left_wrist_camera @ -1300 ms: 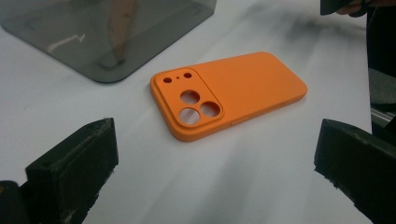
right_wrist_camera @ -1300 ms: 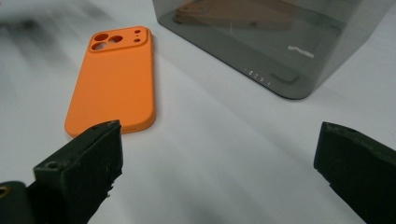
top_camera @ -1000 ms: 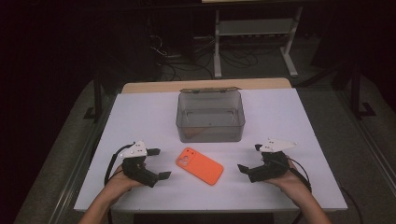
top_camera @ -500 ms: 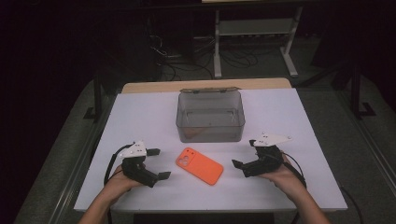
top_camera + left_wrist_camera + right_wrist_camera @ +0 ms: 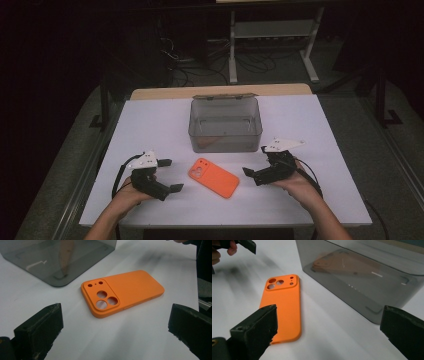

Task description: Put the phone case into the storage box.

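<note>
An orange phone case (image 5: 213,177) lies camera cut-outs up on the white table (image 5: 150,120), just in front of a translucent grey box (image 5: 225,125). My left gripper (image 5: 170,175) rests to the left of the case, open and empty. To the right of the case, my right gripper (image 5: 255,160) hovers open, also empty. The case (image 5: 122,293) lies ahead between the wide-apart jaws in the left gripper view. In the right gripper view the case (image 5: 282,305) sits near the left finger (image 5: 255,331), with the box (image 5: 367,272) ahead.
An orange-brown shape (image 5: 342,263) shows through the box wall; I cannot tell whether it is a thing inside or a reflection. A wooden strip (image 5: 220,91) edges the table's far side. Beyond it stands a metal rack (image 5: 272,30) with cables on a dark floor.
My right gripper has moved left and forward, closer to the case and the box. The left gripper and the case have stayed put.
</note>
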